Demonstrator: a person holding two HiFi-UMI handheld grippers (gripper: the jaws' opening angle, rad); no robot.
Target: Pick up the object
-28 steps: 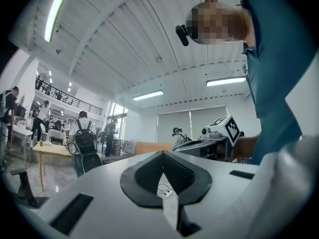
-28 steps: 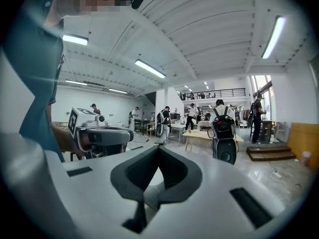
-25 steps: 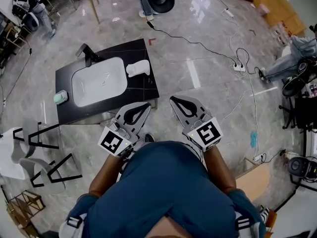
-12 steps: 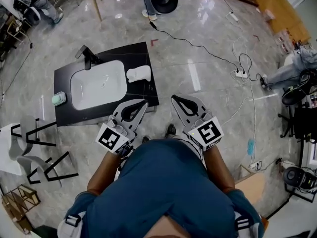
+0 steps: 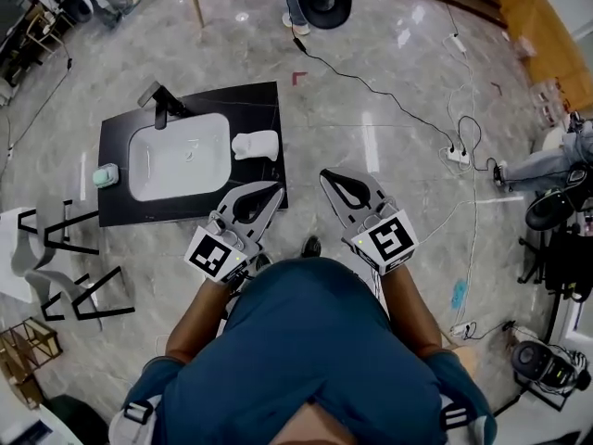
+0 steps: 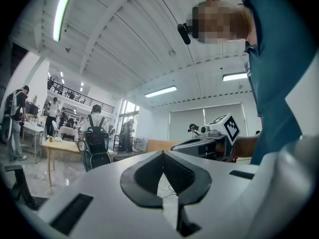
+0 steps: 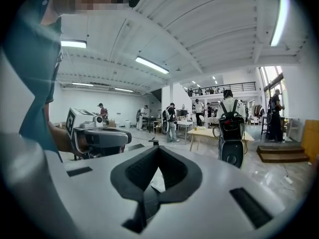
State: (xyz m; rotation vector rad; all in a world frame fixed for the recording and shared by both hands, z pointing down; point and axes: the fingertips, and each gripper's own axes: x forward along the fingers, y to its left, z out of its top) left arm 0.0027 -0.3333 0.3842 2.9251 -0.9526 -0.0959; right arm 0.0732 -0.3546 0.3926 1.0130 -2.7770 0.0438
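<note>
Near black counter (image 5: 264,100): L tool (image 5: 276,188) & R tool (image 5: 324,173) both closed, empty; white object (image 5: 255,145) on it beside basin (image 5: 153,179)

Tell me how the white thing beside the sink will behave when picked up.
The white thing on the black counter looks lumpy and uneven, probably soft cloth, so likely floppy and light. It lies low and wide, so rolling seems unlikely. Too small here to be sure.

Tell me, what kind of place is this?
Likely a big open lab or workshop hall: a sink unit stands alone on the floor, cables trail to a power strip, and people stand at tables.
</note>
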